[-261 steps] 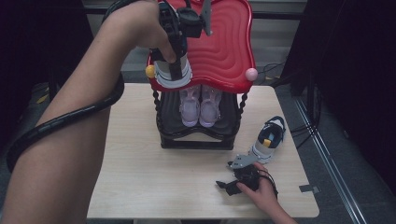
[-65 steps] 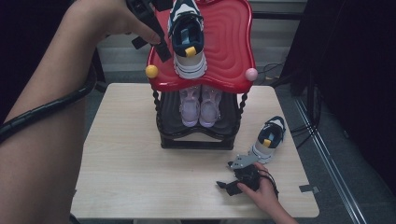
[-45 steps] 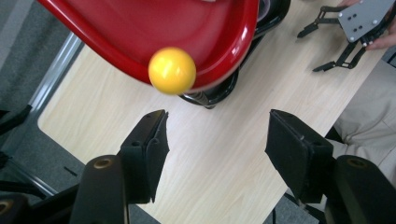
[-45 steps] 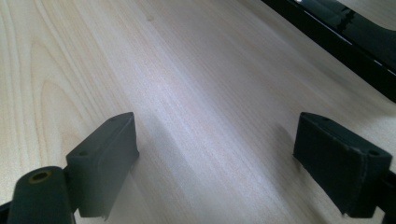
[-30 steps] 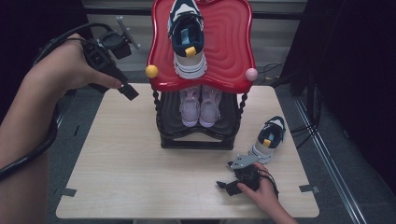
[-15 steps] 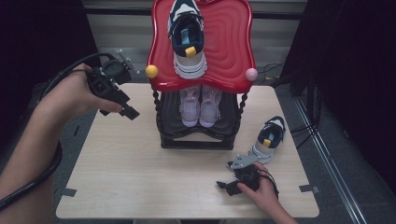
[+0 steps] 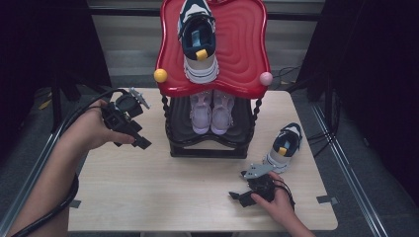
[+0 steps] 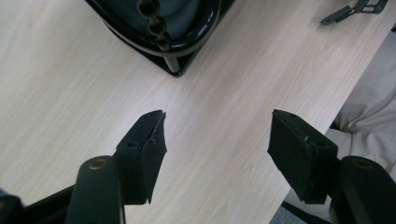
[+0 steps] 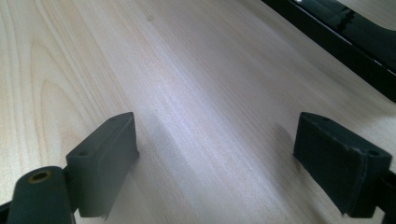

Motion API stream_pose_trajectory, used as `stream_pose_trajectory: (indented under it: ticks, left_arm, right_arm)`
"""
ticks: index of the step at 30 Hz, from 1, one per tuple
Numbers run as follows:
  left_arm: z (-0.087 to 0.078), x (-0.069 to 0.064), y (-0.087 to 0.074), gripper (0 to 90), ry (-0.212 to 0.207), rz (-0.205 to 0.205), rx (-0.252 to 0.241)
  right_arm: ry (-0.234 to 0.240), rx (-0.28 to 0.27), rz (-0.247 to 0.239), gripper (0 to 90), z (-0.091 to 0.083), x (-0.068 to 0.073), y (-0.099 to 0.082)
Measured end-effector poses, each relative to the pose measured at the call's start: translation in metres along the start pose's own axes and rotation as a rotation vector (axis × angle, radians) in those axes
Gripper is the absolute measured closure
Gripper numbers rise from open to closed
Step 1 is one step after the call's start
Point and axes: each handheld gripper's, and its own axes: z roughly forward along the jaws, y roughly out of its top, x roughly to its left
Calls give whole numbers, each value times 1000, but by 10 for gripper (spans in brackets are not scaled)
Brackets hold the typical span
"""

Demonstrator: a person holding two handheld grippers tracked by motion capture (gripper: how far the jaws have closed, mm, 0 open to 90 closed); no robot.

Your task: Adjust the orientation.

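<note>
A navy and white sneaker (image 7: 198,47) lies on the red top (image 7: 242,59) of a black two-tier rack (image 7: 207,148). A pale lilac pair of shoes (image 7: 212,111) stands on the lower shelf. The matching second sneaker (image 7: 284,147) sits on the table to the right of the rack. My left gripper (image 7: 138,140) hovers low over the table's left part, beside the rack, open and empty (image 8: 217,135). My right gripper (image 7: 236,196) rests near the front edge, just in front of the loose sneaker, open with bare wood between its jaws (image 9: 215,140).
The light wooden table (image 7: 173,197) has bare room in front of the rack and at its left. A yellow ball (image 7: 160,75) and a pink ball (image 7: 266,78) sit at the red top's front corners. The rack's base corner (image 8: 173,60) lies just ahead of my left jaws.
My left hand has sunk with its gripper from beside the red top down toward the table at the rack's left. The right hand and the shoes have not moved.
</note>
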Motion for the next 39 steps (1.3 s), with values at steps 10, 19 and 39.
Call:
stream_pose_trajectory:
  ticks: [10,19,39]
  left_arm:
    - [34,1,-15,335,-26,-22,-47]
    - [62,-1,-30,297,-40,-43,-109]
    - [123,-9,-55,250,-84,-99,-178]
  right_arm:
    - [-1,-2,1,128,0,0,0]
    - [-1,-3,0,128,0,0,0]
    - [-1,0,0,128,0,0,0]
